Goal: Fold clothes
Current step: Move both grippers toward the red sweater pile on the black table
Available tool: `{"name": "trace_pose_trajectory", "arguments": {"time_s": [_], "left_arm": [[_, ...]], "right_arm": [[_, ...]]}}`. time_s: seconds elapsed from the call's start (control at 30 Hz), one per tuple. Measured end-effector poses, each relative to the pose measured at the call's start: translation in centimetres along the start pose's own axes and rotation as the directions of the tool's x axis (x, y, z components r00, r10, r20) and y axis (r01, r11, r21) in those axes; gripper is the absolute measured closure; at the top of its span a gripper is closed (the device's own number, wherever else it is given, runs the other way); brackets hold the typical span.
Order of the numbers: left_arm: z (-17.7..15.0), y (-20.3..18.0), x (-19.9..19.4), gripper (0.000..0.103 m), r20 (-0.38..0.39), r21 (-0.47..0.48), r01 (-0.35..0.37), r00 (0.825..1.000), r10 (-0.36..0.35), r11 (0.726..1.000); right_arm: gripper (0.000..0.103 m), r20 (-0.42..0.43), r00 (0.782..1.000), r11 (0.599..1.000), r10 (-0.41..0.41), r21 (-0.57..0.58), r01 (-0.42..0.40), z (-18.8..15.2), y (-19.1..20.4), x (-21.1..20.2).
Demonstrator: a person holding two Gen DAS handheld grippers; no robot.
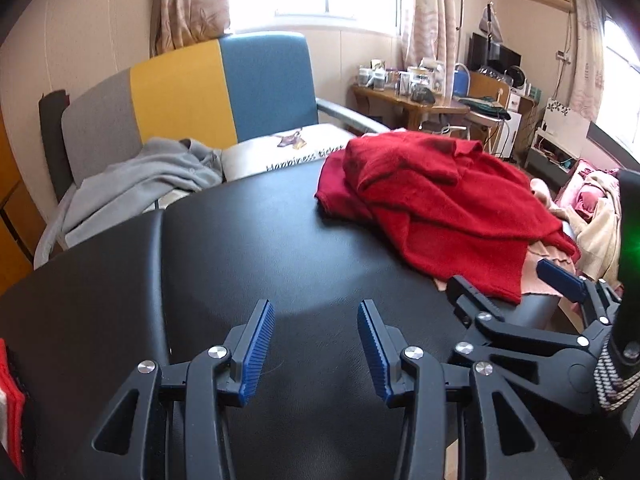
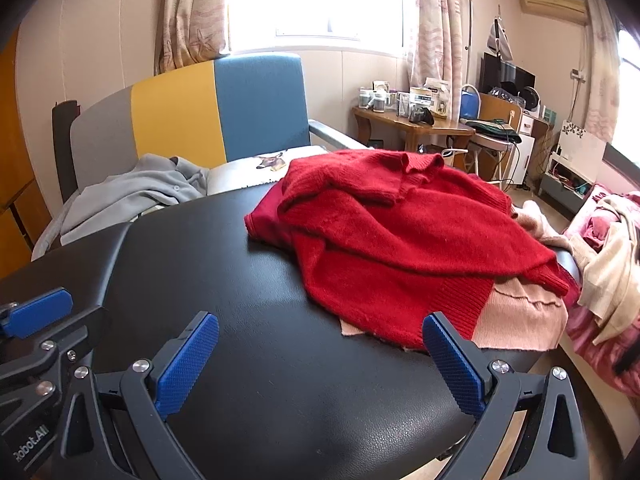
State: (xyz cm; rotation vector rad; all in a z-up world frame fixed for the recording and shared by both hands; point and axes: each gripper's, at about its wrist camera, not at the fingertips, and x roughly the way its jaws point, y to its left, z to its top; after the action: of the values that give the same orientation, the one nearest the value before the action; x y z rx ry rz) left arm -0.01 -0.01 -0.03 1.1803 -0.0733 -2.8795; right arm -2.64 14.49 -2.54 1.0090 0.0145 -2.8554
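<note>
Two grippers are hovering side by side over the near part of a black padded table (image 2: 248,320), both with jaws standing apart and nothing between them: the left gripper (image 1: 316,344) is spread moderately over bare tabletop, and the right gripper (image 2: 320,360) is gaping wider, its right finger sitting just in front of the near hem of the clothes. A red sweater (image 2: 400,236) is lying crumpled in a loose heap on the far right part of the table, not flat and not folded, and it is resting on top of a pale pink garment (image 2: 520,320) whose edge is peeking out beneath it at the table's right corner. More clothing is sitting off the table: a grey garment (image 1: 132,188) is slumping on the tricolour chair (image 1: 224,84) behind. Judging by this, the work is sitting at the stage of taking hold of the red sweater, since it is bunched and neither claw is gripping cloth. The next move seems to be calling for the right claw to be closing on the red hem alone, without catching the pink layer under it, and for the left one to be reaching across for a second hold so the sweater can be spread out.
</note>
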Motion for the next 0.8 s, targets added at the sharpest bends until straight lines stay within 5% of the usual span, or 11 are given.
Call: {"name": "trace_pose_trajectory", "arguments": {"time_s": [0.23, 0.4, 0.5, 0.57, 0.7, 0.8], "left_arm": [[-2.2, 2.1, 3.7, 0.058, -0.085, -0.035, 0.021, 0.996, -0.024, 0.999], [-3.7, 3.7, 6.3, 0.058, -0.144, -0.062, 0.034, 0.989, -0.043, 0.997], [-4.7, 4.6, 7.9, 0.058, -0.179, -0.078, 0.041, 0.982, -0.055, 0.996], [-5.3, 5.2, 9.0, 0.058, -0.202, -0.089, 0.046, 0.977, -0.063, 0.995], [-6.5, 6.5, 11.0, 0.055, -0.245, -0.111, 0.055, 0.966, -0.081, 0.992], [-7.7, 7.7, 10.4, 0.048, -0.18, -0.115, 0.102, 0.976, -0.122, 0.988]], "right_arm": [[0.0, -0.032, 0.999, 1.0, 0.008, -0.022, -0.009, -0.9, 0.3, 1.0], [0.0, 0.085, 0.995, 0.999, 0.046, -0.028, -0.043, -2.5, -0.3, -0.2], [0.001, -0.018, 0.99, 0.988, 0.143, 0.061, -0.141, -3.2, -1.9, 1.6], [0.011, -0.06, 0.976, 0.972, 0.208, 0.127, -0.2, -3.8, -2.8, 2.4], [0.022, -0.082, 0.98, 0.981, 0.181, 0.078, -0.175, -4.1, -3.6, 3.5], [0.027, -0.08, 0.982, 0.984, 0.173, 0.056, -0.169, -2.9, -4.7, 4.6]]}}
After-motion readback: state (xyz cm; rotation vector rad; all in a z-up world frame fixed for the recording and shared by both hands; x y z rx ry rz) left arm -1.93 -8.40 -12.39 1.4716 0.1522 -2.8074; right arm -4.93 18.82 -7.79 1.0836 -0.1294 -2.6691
